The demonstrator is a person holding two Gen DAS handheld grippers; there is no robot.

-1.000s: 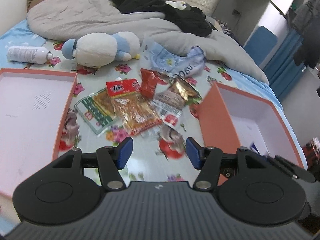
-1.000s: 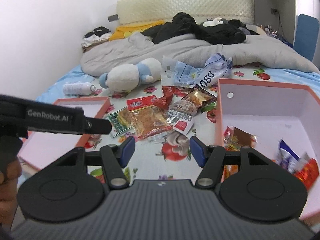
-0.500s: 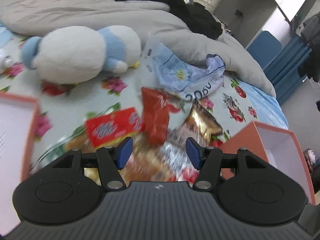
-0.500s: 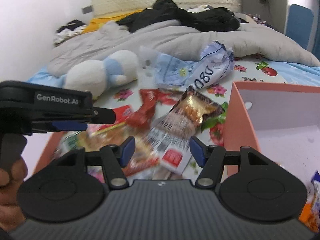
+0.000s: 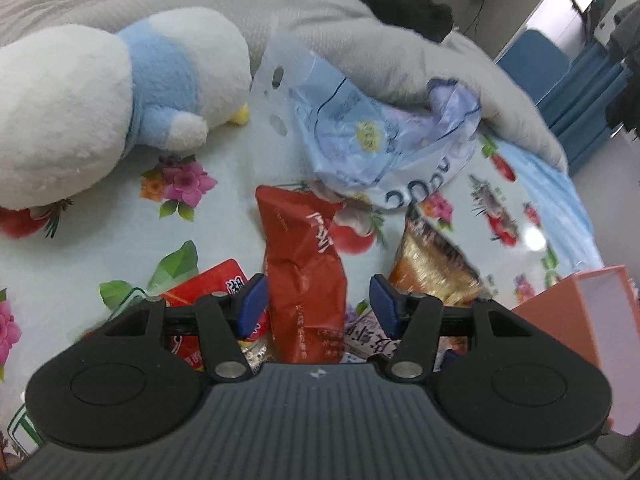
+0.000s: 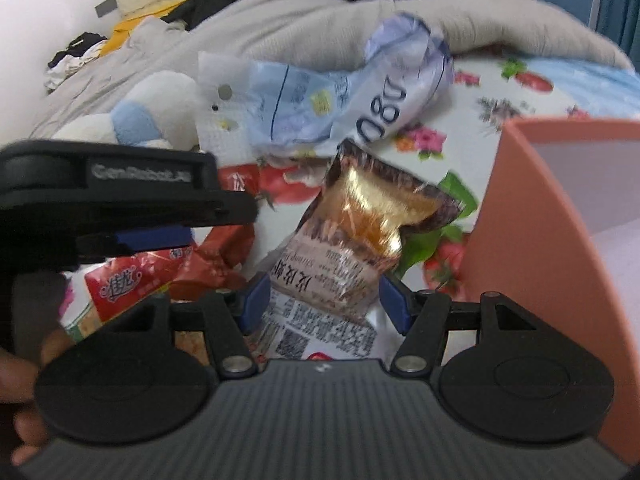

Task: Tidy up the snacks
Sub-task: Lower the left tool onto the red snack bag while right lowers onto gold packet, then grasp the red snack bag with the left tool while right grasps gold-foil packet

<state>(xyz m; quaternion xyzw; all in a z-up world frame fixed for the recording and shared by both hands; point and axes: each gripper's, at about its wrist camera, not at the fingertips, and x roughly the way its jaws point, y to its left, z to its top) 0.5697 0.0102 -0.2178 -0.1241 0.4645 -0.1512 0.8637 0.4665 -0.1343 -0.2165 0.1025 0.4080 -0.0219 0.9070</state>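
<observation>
My left gripper (image 5: 318, 302) is open, low over the snack pile, with a dark red snack packet (image 5: 304, 276) lying between its fingers. My right gripper (image 6: 324, 300) is open, its fingers either side of a gold-and-brown snack packet (image 6: 360, 236) that lies on white-labelled packets (image 6: 320, 336). The left gripper also shows in the right wrist view (image 6: 152, 236), over the red packets (image 6: 132, 280). An orange box (image 6: 516, 240) stands at the right; it also shows in the left wrist view (image 5: 576, 316).
A white and blue plush toy (image 5: 100, 100) lies at the left. A crumpled pale blue plastic bag (image 5: 380, 140) lies behind the snacks. A grey duvet (image 5: 360, 20) and dark clothes lie further back on the floral sheet (image 5: 100, 220).
Both grippers have moved forward and down to the snack pile. The left now straddles the dark red packet, the right the gold-brown packet. Both stay open.
</observation>
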